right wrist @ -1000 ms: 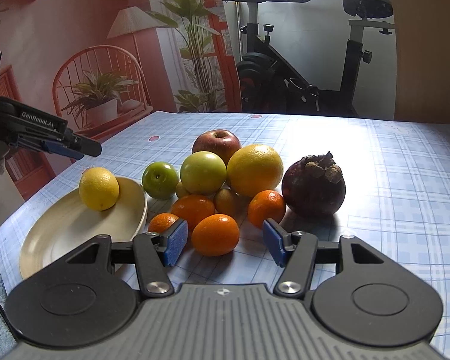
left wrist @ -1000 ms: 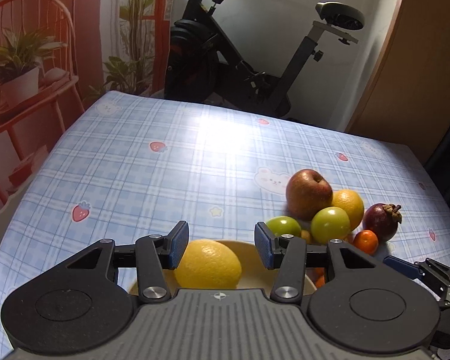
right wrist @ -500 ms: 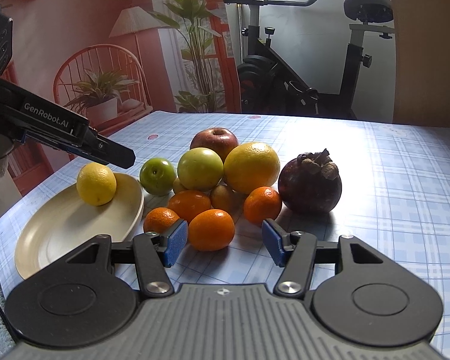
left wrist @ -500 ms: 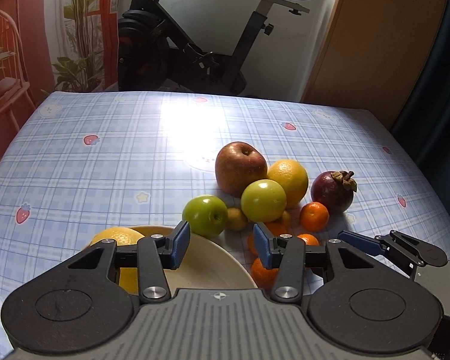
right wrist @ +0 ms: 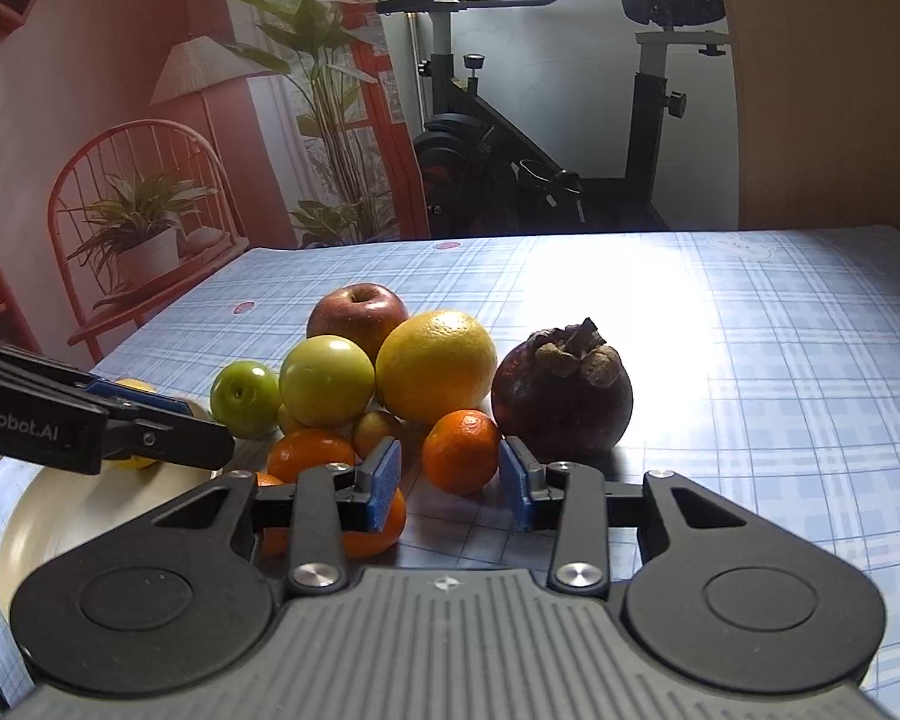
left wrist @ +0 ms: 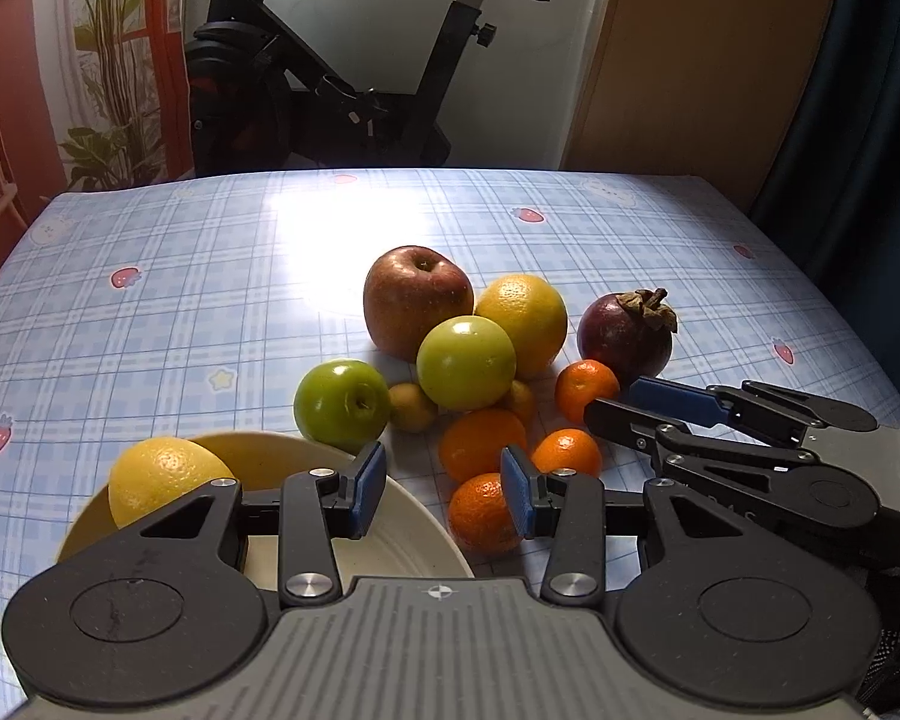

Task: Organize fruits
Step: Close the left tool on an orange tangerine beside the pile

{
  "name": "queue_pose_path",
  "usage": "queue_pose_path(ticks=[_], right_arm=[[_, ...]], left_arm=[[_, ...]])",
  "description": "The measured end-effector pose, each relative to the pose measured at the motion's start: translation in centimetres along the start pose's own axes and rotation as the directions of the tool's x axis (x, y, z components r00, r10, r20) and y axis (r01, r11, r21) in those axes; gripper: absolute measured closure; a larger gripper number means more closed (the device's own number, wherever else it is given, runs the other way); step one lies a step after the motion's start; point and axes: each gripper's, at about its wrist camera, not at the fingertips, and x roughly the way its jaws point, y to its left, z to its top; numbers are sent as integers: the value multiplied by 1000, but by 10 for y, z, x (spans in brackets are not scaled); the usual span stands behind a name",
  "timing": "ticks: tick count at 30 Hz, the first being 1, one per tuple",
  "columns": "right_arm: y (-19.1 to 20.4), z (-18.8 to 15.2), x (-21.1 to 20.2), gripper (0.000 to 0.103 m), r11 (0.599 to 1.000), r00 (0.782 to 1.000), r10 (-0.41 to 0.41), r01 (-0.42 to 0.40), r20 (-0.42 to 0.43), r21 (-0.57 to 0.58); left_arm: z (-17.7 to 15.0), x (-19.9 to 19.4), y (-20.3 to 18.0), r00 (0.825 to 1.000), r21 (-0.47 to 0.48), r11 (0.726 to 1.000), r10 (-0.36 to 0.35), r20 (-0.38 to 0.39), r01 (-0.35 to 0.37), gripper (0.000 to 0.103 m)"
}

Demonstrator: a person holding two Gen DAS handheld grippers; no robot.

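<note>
The left tool (left wrist: 444, 495) is seen above the rim of a cream, glossy round plate (left wrist: 408, 546), its blue-padded jaws apart and closing, with nothing gripped between them. A dimpled yellow lemon (left wrist: 165, 477) is found resting on that plate. The right tool (right wrist: 450, 483) is held low at the fruit pile, jaws apart and closing around a small pebbly mandarin (right wrist: 462, 450); the pads are not seen pressing it. Just behind are heaped a matte red apple (right wrist: 357, 315), a smooth green apple (right wrist: 327, 381), a smaller green apple (right wrist: 243, 390), a round orange (right wrist: 435, 366) and a dark purple mangosteen (right wrist: 561, 402) with its dry, leathery cap. Everything is carried on a surface (right wrist: 780, 360) covered in shiny blue plaid cloth.
</note>
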Motion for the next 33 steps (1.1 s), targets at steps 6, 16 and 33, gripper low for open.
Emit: queue_pose_path(ticks=[6,16,33], right_arm=[[-6,-2,7,63,999,1000,5,-4,-10,41],[-8,2,18,62,996,999,25,-23,-22,84],[-26,-10,-10,70,979,997,53,-63,55,192]], left_arm=[[1,1,2,1000,-18,1000,-2,7,3,58],[-3,2,1,1000,0,1000,-22,7,22,58],[-12,4,-14,998,117,991,-62,-28,65,58]])
